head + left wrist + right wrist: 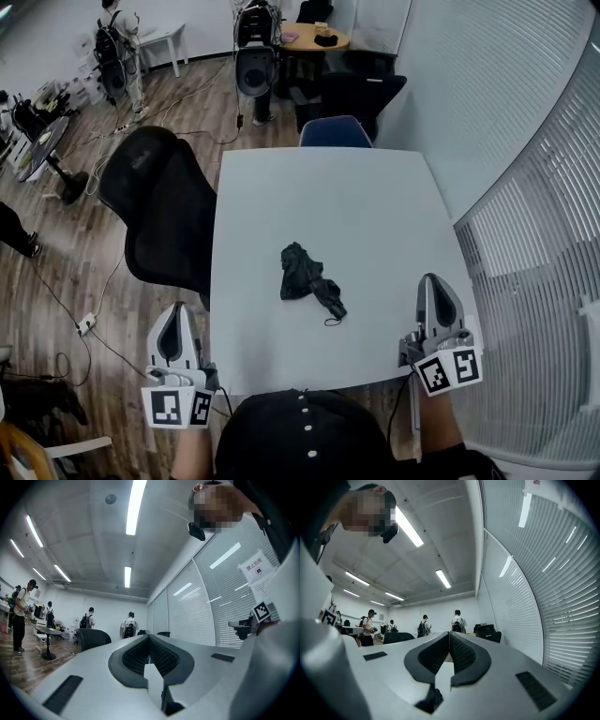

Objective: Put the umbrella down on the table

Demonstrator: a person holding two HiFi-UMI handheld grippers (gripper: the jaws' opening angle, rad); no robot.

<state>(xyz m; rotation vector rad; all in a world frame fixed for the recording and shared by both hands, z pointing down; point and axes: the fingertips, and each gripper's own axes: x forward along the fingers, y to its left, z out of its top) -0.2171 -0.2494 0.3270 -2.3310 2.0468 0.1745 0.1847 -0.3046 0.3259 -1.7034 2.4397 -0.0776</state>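
The black folded umbrella (309, 281) lies crumpled on the white table (319, 197), near its middle, with its strap loop toward the near edge. Nothing touches it. My left gripper (175, 311) is held off the table's near-left corner, jaws shut and empty; in the left gripper view (149, 638) its dark pads meet at the tip. My right gripper (431, 281) hovers over the near-right edge, to the right of the umbrella and apart from it. Its jaws (449, 634) are also shut with nothing between them. Both point across the room, about level.
A black mesh office chair (164, 211) stands against the table's left side and a blue chair (335, 131) at its far end. White blinds (544, 216) curve along the right. People with backpacks stand farther back, and cables lie on the wooden floor (84, 272).
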